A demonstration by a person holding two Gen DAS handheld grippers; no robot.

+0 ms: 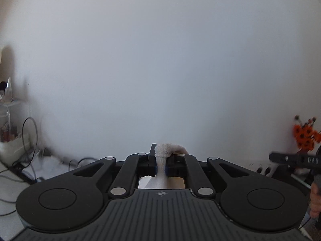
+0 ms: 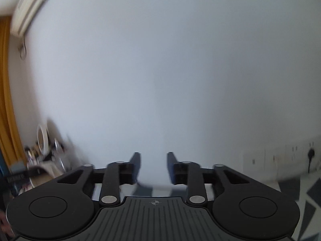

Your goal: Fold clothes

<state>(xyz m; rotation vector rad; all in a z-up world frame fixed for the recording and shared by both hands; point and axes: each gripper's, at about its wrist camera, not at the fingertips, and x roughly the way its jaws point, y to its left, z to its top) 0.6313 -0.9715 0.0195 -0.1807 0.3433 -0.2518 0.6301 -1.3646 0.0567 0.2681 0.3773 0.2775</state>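
Observation:
My left gripper (image 1: 161, 156) is shut on a bunched fold of white knitted cloth (image 1: 163, 161). The cloth sticks up above the fingertips and hangs down between the fingers out of view. The gripper is raised and points at a bare white wall. My right gripper (image 2: 153, 160) is open and empty, its two fingers well apart, also raised and facing the white wall. The right gripper also shows as a dark bar at the right edge of the left wrist view (image 1: 297, 159), held by a hand. The rest of the garment is hidden.
In the left wrist view a shelf with bottles (image 1: 8, 100) and cables (image 1: 30, 132) stand at the left, orange flowers (image 1: 306, 135) at the right. In the right wrist view an air conditioner (image 2: 28, 6), a yellow curtain (image 2: 6, 100), a cluttered desk (image 2: 44, 160) and wall sockets (image 2: 311, 152) show.

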